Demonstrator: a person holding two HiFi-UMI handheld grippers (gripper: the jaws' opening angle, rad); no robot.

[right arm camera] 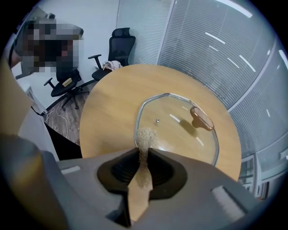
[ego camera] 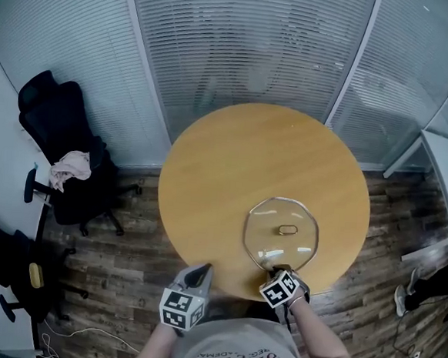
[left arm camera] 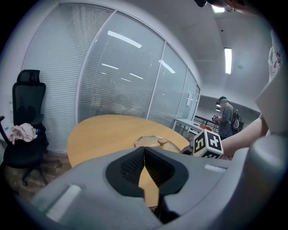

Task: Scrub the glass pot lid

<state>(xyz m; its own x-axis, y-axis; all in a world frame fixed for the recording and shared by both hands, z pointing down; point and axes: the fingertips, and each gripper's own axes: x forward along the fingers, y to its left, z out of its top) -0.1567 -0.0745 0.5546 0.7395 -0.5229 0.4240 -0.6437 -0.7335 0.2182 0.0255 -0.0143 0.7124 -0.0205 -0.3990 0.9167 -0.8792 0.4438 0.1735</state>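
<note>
Glass pot lid [right arm camera: 176, 128], knob [right arm camera: 201, 117] up, flat on the round wooden table [ego camera: 225, 167] near the person's edge. Right gripper [right arm camera: 143, 155]: jaws pinching a beige scrub pad [right arm camera: 145, 137], tip at the lid's near rim; contact uncertain. Left gripper [left arm camera: 144, 150]: jaws pressed together, empty, clear of the lid. Advisable: press lightly, sweep around the knob, and steady the rim with the left gripper, since the lid may slide.
</note>
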